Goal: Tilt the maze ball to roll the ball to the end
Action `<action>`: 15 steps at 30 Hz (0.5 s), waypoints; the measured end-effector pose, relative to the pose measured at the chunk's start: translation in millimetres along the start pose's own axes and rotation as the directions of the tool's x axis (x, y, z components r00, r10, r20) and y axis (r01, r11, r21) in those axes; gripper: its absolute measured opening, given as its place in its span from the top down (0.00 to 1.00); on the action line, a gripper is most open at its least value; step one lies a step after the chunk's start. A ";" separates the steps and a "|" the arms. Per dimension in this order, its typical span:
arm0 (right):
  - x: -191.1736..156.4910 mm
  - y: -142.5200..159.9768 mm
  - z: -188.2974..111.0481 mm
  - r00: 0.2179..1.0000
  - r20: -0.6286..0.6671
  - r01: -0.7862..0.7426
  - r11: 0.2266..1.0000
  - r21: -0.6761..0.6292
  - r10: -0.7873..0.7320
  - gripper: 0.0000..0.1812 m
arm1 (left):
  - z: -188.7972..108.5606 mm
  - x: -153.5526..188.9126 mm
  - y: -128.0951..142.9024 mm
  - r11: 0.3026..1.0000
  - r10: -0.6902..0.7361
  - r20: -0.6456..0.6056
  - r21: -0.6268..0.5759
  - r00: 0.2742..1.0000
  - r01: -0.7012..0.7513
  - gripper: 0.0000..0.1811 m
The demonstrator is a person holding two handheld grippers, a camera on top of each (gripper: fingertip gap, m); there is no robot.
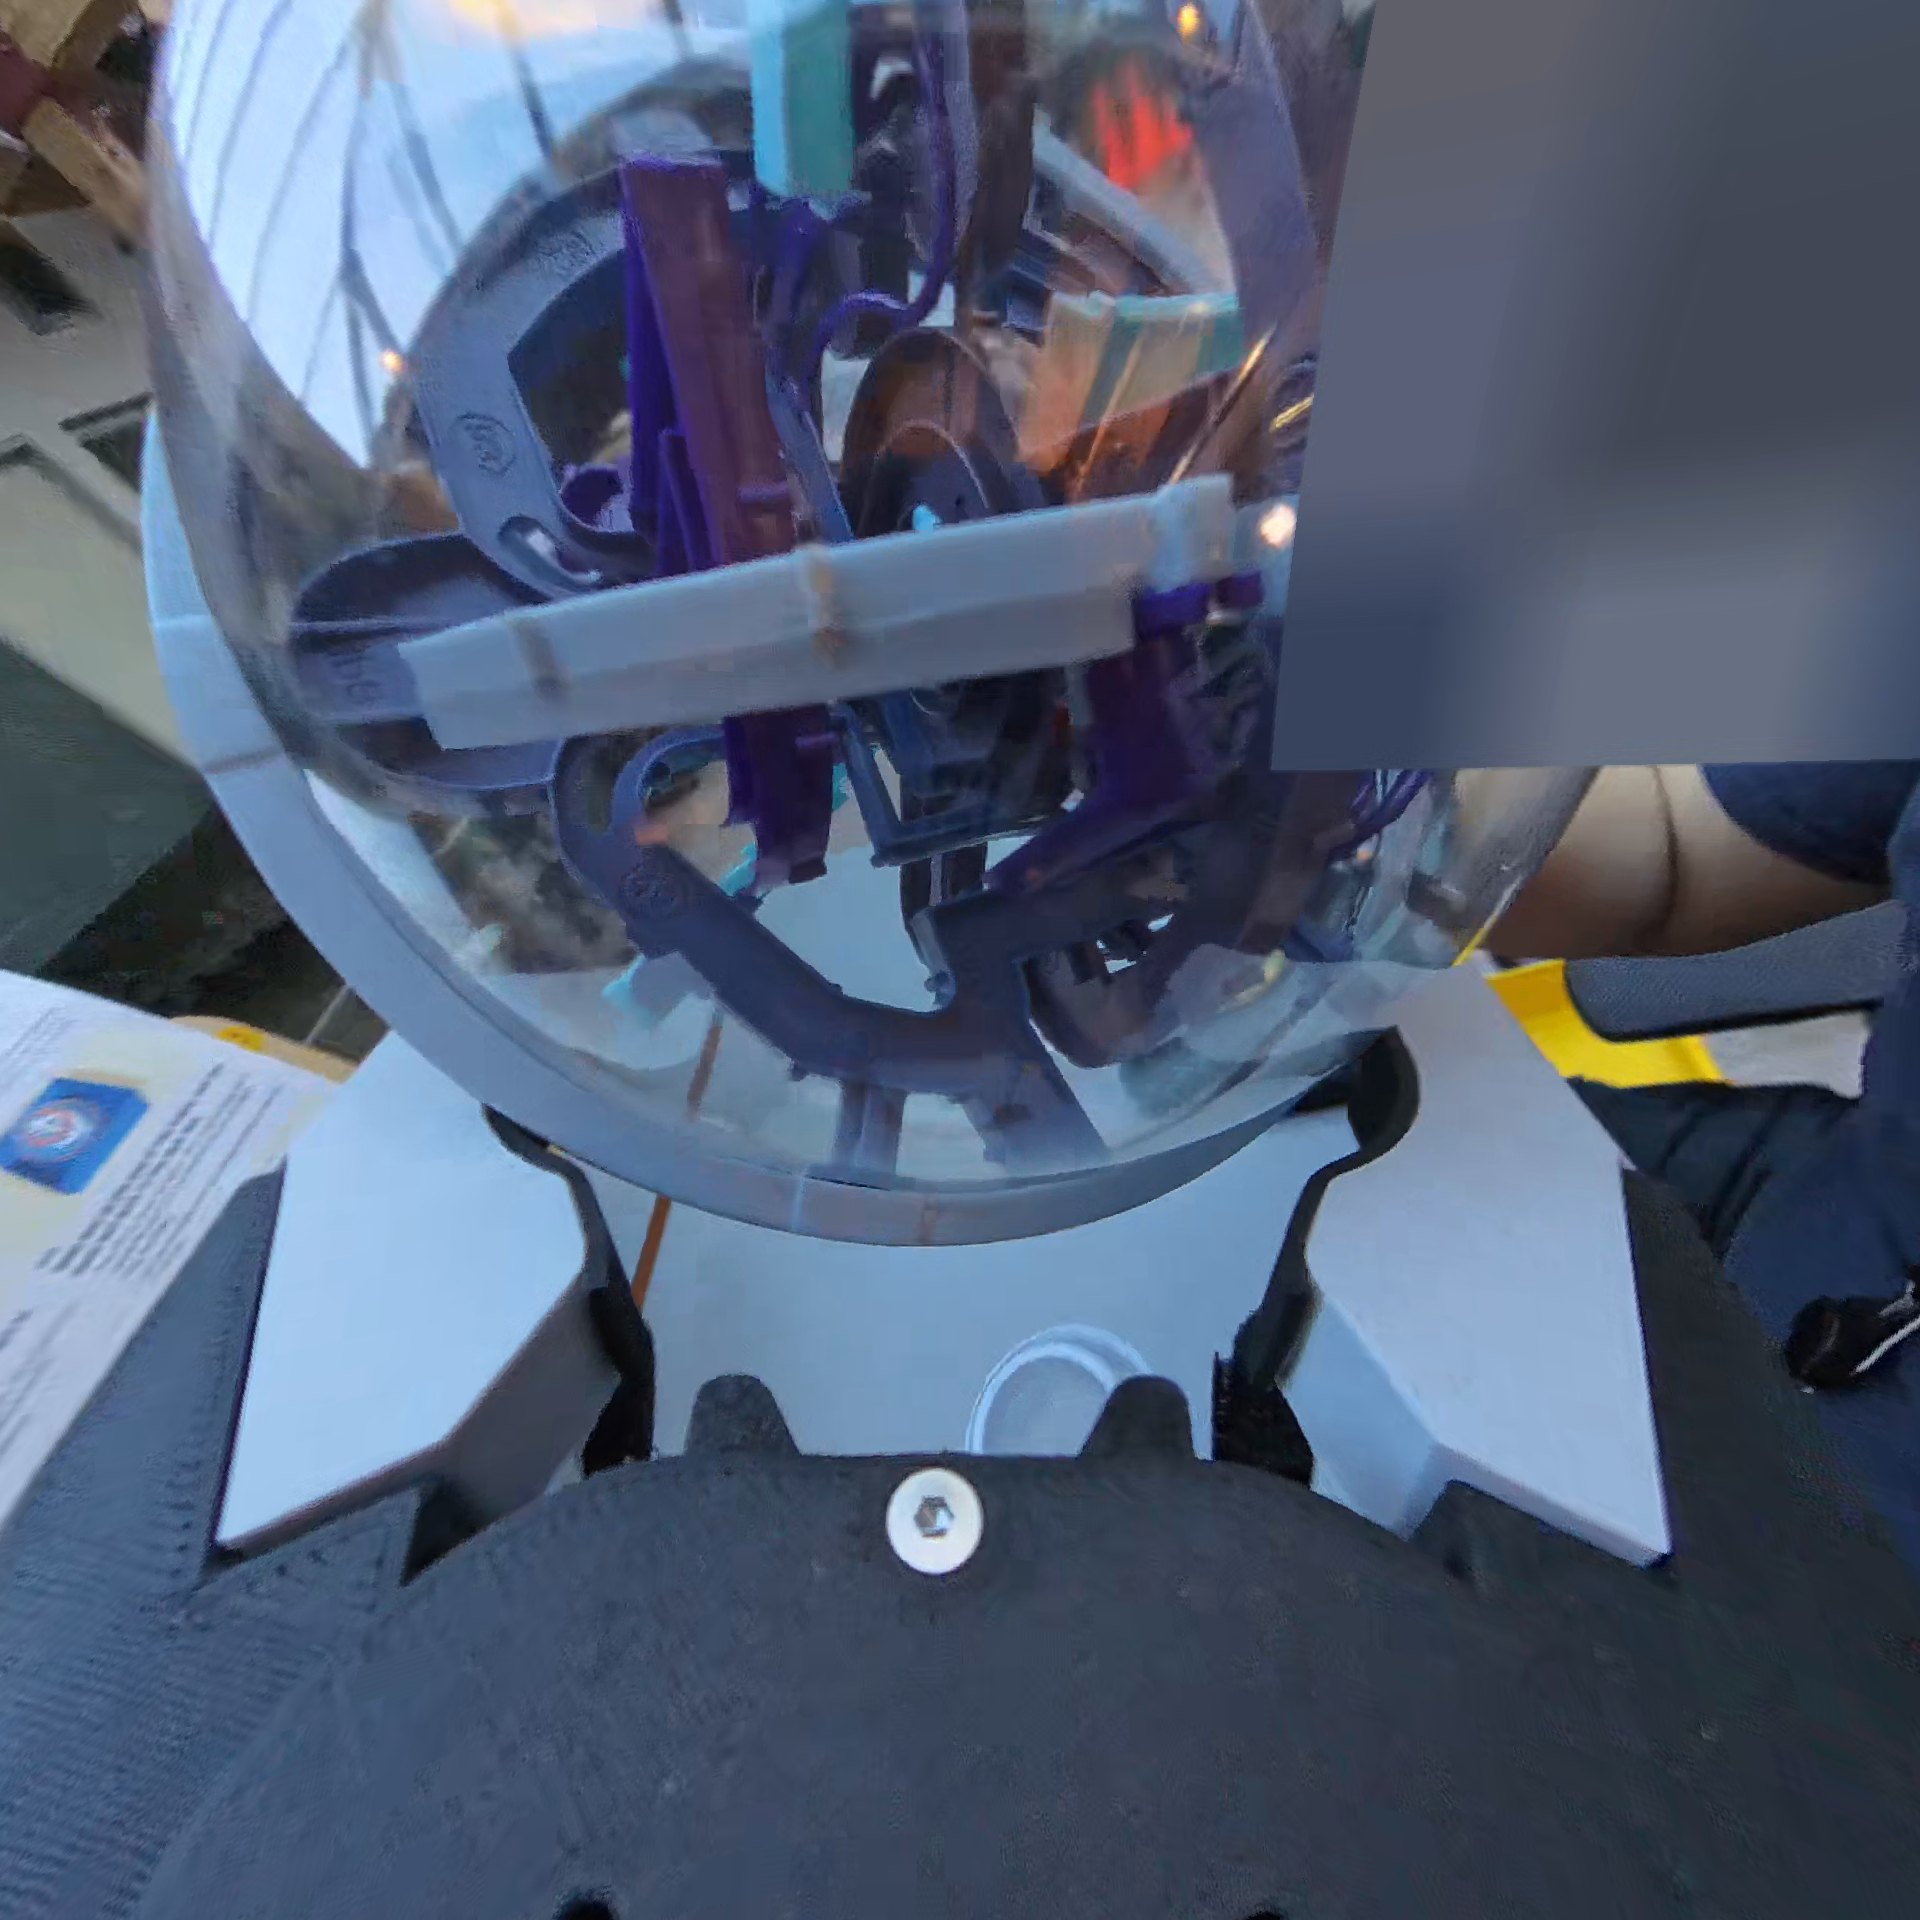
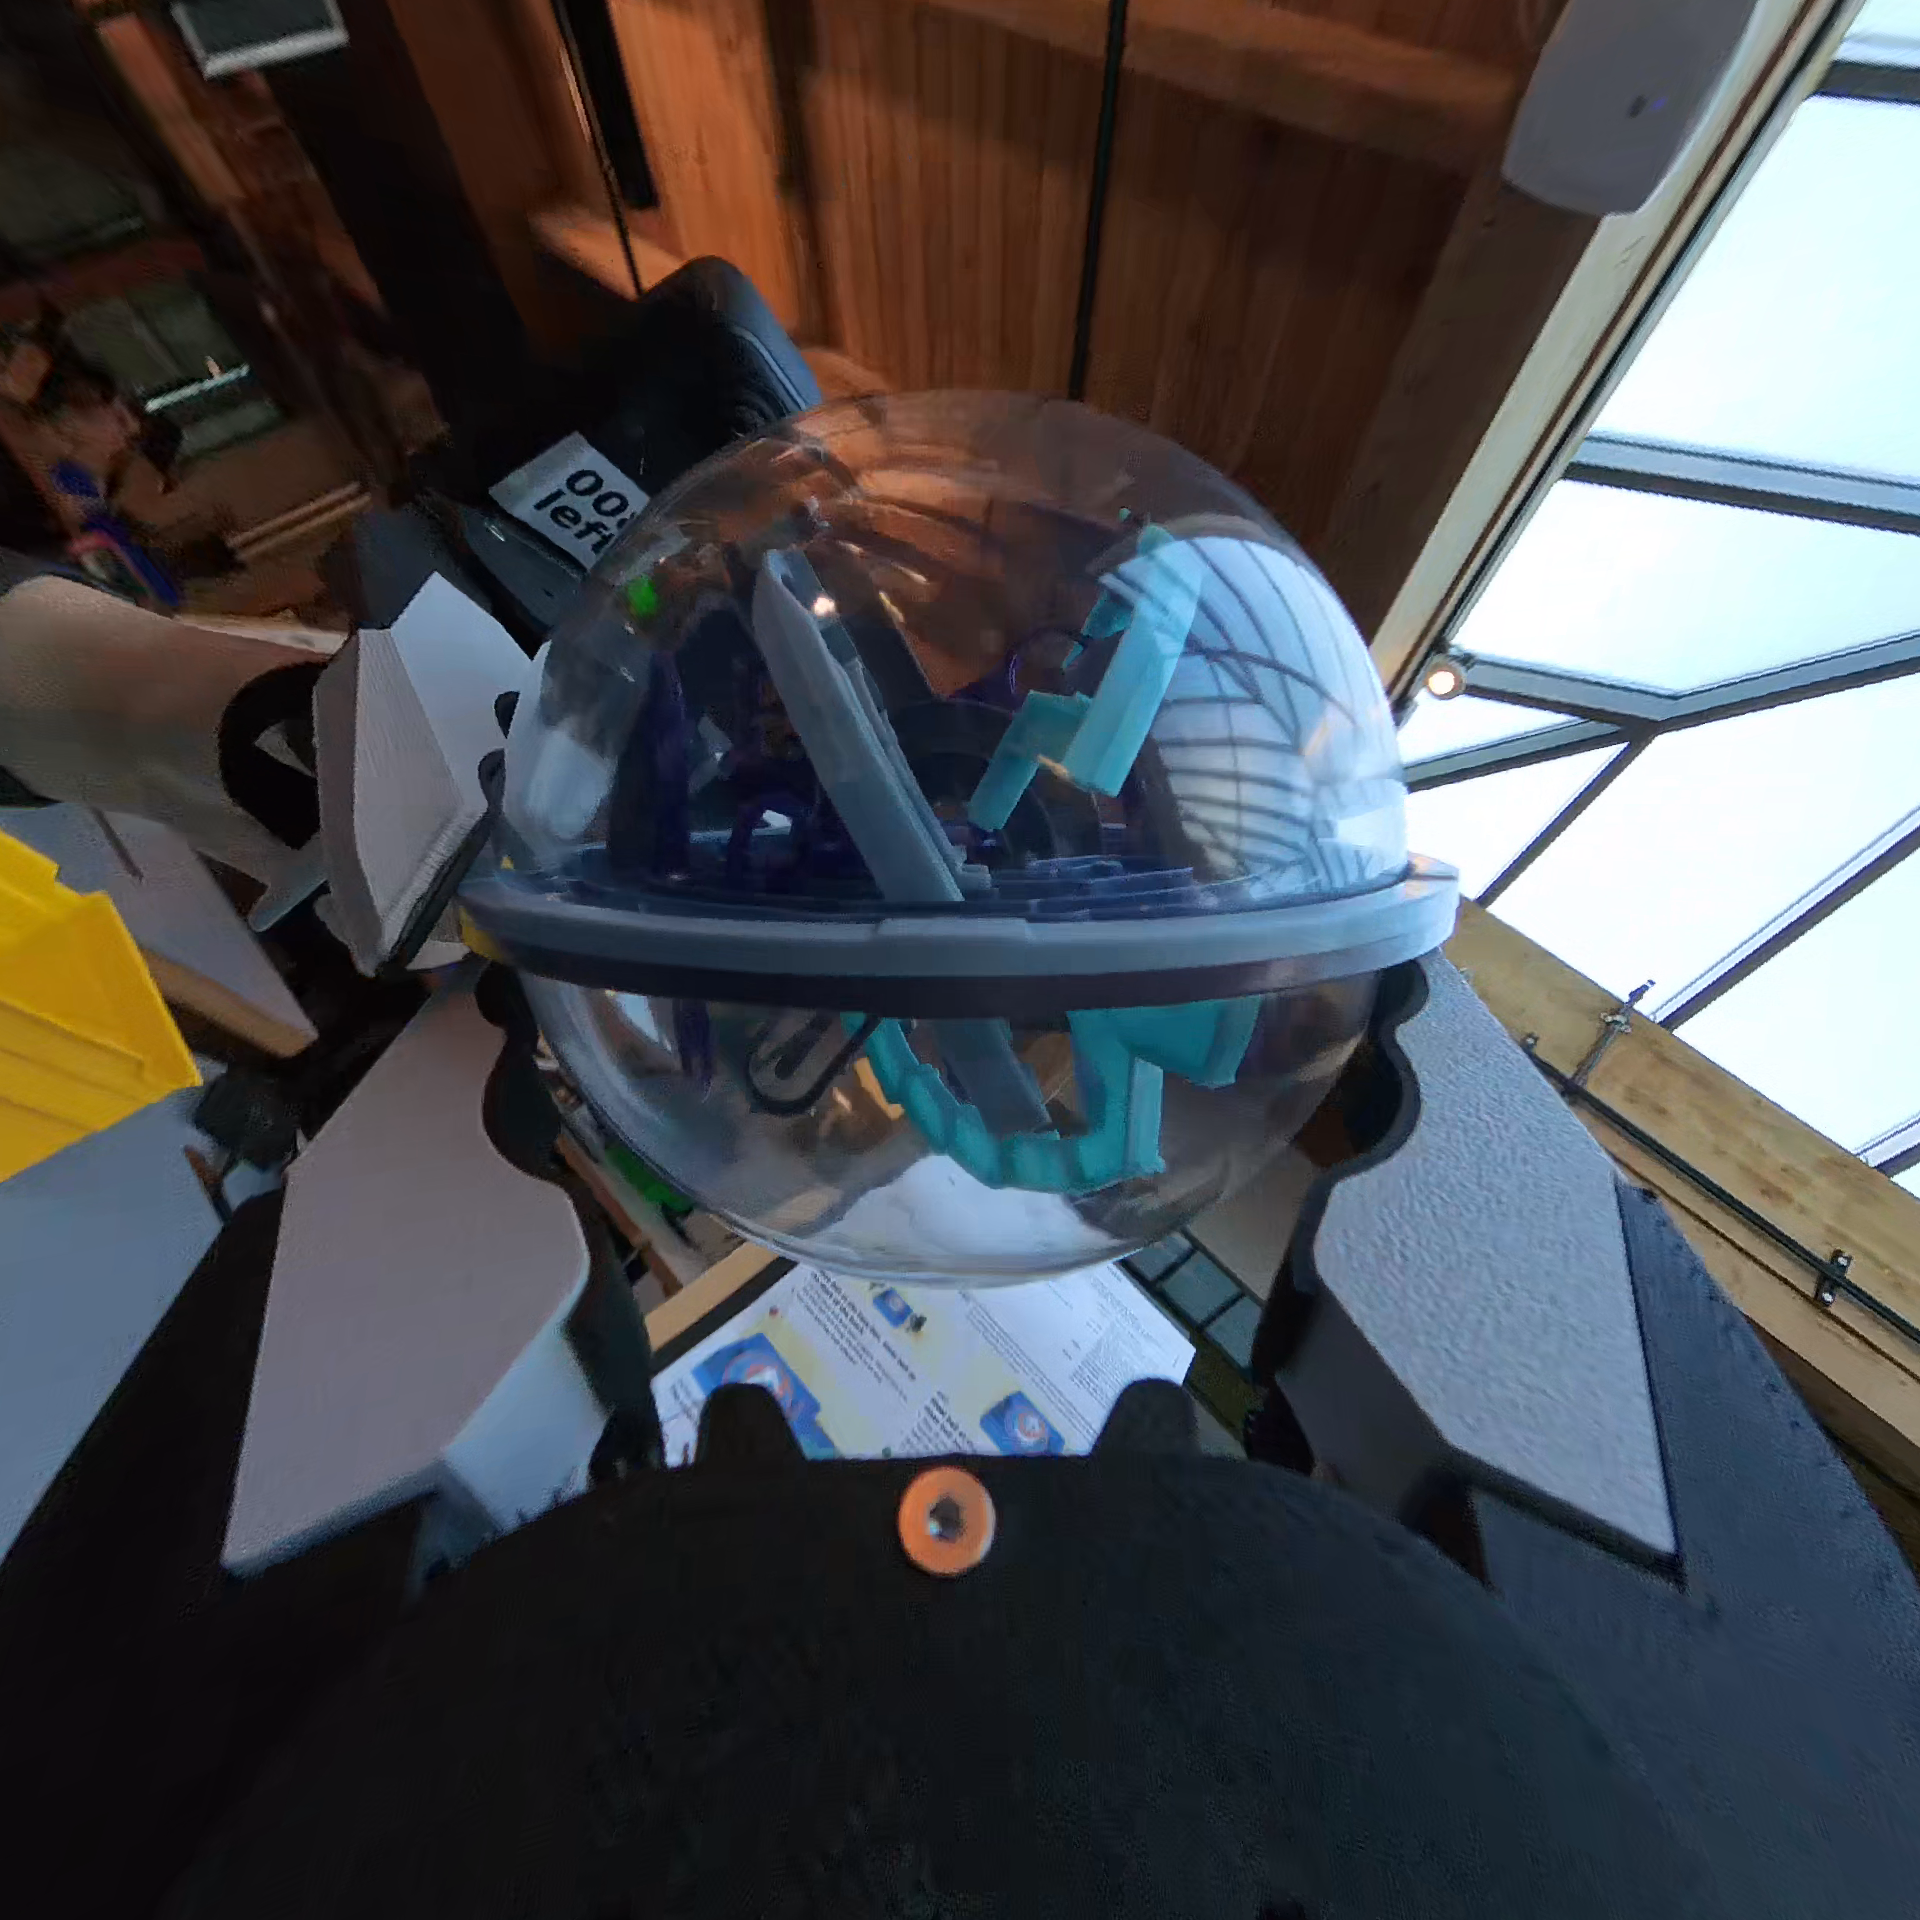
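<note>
The maze ball (image 1: pixel 831 644) is a clear sphere with a grey equator ring and purple, grey and teal tracks inside. It is held up in the air between both grippers. My left gripper (image 1: pixel 956 1122) is shut on its lower part, one fingertip on each side. In the right wrist view the maze ball (image 2: pixel 956 831) sits with its ring level, and my right gripper (image 2: pixel 945 1049) is shut on it just below the ring. The left gripper's white finger (image 2: pixel 405 810) presses on the ball's left side by the ring. I cannot make out the small ball inside.
A printed sheet (image 2: pixel 935 1371) lies on the table below and also shows in the left wrist view (image 1: pixel 94 1174). A yellow bin (image 2: pixel 73 1039) stands at the left. A small white round cap (image 1: pixel 1049 1392) lies on the table. A person's arm (image 1: pixel 1662 862) is close behind.
</note>
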State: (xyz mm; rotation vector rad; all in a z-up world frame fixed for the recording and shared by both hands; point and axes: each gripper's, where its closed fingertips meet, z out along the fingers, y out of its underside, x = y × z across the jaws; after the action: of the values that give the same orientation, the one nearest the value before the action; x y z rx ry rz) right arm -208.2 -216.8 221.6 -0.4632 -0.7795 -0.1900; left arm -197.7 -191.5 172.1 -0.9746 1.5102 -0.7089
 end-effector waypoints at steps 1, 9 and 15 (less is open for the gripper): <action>-4.1 2.0 4.9 0.999 0.032 0.022 0.999 -0.043 -0.020 0.14 | -1.9 -1.4 2.0 0.998 -0.027 -0.026 0.064 0.999 0.029 0.15; -32.0 18.6 36.5 0.934 0.319 0.268 0.909 -0.319 -0.164 0.14 | -9.7 -8.4 15.4 0.857 -0.189 -0.293 0.416 0.937 0.303 0.15; -60.6 29.2 50.3 0.887 0.439 0.359 0.814 -0.456 -0.146 0.14 | -27.8 -7.0 25.7 0.682 -0.241 -0.447 0.553 0.861 0.478 0.14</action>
State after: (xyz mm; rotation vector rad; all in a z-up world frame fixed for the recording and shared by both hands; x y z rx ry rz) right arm -272.8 -167.6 199.7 -0.9387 -1.1881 -0.5945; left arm -229.8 -175.5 158.1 -0.6188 1.1933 -1.6521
